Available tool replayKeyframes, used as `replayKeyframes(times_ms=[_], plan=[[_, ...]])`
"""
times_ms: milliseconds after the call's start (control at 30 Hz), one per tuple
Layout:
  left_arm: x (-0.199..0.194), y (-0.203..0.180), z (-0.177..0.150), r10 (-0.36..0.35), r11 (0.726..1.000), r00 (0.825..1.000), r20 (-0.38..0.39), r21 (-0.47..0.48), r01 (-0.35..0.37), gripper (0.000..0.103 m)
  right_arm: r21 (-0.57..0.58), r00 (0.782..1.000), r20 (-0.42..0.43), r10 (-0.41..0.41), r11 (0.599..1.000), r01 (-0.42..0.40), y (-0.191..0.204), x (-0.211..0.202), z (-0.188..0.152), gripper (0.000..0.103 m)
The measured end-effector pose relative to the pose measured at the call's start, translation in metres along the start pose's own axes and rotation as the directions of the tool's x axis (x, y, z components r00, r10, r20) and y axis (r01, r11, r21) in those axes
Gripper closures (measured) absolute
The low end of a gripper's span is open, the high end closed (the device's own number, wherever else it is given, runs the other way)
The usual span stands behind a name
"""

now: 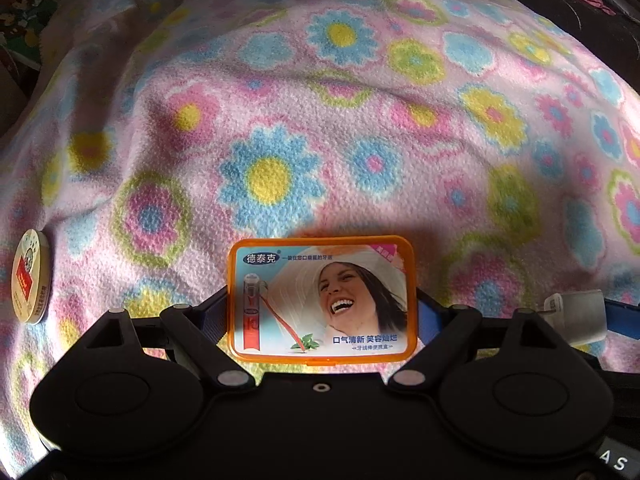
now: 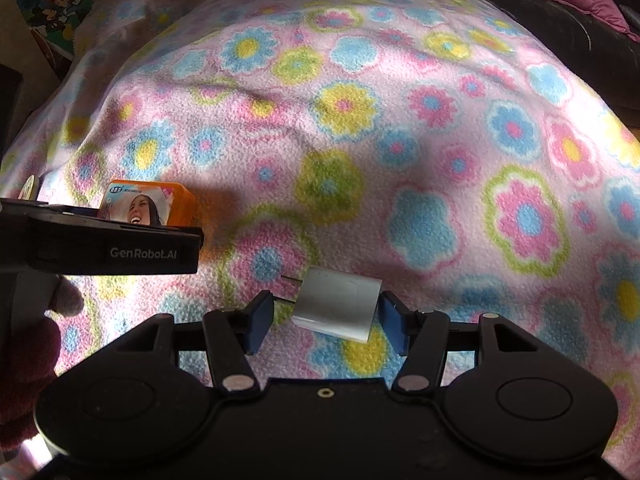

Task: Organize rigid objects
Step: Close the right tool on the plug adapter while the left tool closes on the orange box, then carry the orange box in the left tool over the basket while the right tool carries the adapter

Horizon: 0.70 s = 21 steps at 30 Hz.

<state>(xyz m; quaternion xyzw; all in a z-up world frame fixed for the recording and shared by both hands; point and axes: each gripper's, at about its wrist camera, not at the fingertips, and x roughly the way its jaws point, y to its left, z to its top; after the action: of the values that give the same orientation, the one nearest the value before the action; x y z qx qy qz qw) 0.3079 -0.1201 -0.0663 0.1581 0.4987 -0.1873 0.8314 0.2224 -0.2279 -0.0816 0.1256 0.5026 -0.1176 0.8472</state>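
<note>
Left tongs (image 1: 322, 304) clamped on orange box (image 1: 322, 300); right tongs (image 2: 326, 316) pinching white piece (image 2: 336, 306).

Floral blanket (image 2: 400, 128) lies open ahead; round tin (image 1: 31, 276) at left edge.

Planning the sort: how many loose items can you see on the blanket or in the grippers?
3: orange box in the left gripper, white piece in the right gripper, round tin lying at far left. Others may lie outside view.
</note>
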Motion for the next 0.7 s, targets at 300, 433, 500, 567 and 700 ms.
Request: replayKeyframes(times_ms=[300,433,500,567,700], plan=[[-0.023,0.002,-0.018,0.025,1.000,0.999,-0.024,-0.015,-0.025,0.019,-0.055,1.000,0.007,0.014,0.998,-0.013,0.012,-0.007,-0.007,0.046],[-0.036,0.005,-0.024,0.038,0.998,0.999,-0.029,-0.039,-0.039,0.019,-0.079,1.000,0.010,0.023,0.997,-0.022,0.019,-0.011,-0.011,0.046],[-0.043,0.006,-0.027,0.049,0.998,0.999,-0.021,-0.039,-0.050,0.019,-0.096,0.999,0.014,0.030,0.995,-0.029,0.021,-0.014,-0.013,0.046],[-0.050,0.006,-0.029,0.064,0.997,0.998,-0.013,-0.047,-0.065,0.019,-0.111,0.999,0.010,0.040,0.993,-0.039,0.023,-0.015,-0.015,0.046],[-0.070,0.011,-0.031,0.080,0.992,0.997,0.012,-0.099,-0.079,0.019,-0.134,0.999,-0.017,0.034,0.990,-0.036,0.024,-0.012,-0.020,0.046]])
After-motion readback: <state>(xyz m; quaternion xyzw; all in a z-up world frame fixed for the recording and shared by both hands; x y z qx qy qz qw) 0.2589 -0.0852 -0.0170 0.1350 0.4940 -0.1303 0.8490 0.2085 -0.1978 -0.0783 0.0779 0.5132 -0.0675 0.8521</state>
